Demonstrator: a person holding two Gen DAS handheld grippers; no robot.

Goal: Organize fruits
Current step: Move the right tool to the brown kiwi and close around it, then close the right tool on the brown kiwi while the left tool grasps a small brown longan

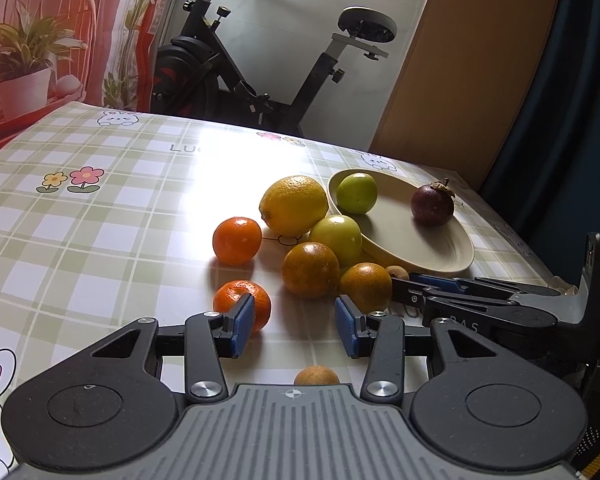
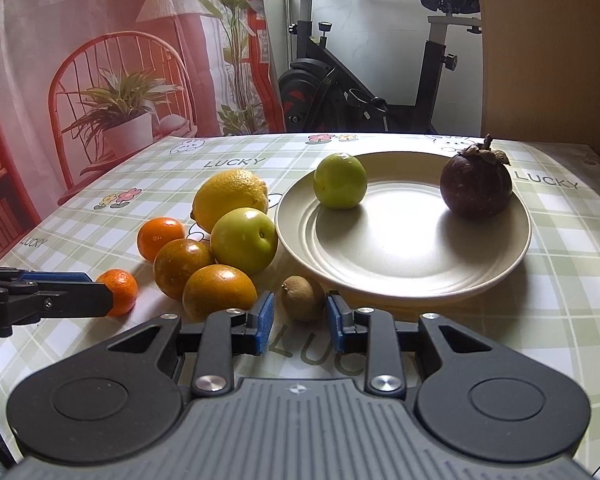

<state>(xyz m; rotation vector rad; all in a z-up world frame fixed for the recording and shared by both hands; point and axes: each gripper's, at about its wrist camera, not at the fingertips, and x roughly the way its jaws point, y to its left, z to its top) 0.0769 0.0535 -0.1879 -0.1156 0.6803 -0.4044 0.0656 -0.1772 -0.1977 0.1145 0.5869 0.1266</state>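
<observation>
A beige plate [image 2: 400,248] holds a green fruit [image 2: 340,186] and a dark purple mangosteen [image 2: 476,184]. To its left on the table lie a lemon [image 2: 230,196], a green apple [image 2: 244,240], two greenish oranges [image 2: 182,262] [image 2: 218,290] and two mandarins [image 2: 160,238] [image 2: 120,290]. My right gripper [image 2: 300,320] is open, with a small brown fruit [image 2: 302,298] just beyond its fingertips, at the plate's near rim. My left gripper [image 1: 295,324] is open and holds nothing. Its left pad stands in front of the near mandarin [image 1: 260,300]. Another small brown fruit [image 1: 316,376] lies under it.
A checked tablecloth [image 1: 80,240] covers the table, bare to the left. The table's right edge [image 1: 540,264] runs close behind the plate. Beyond the far edge stand an exercise bike [image 1: 260,80], a printed curtain [image 2: 100,80] and a wooden panel [image 1: 460,80].
</observation>
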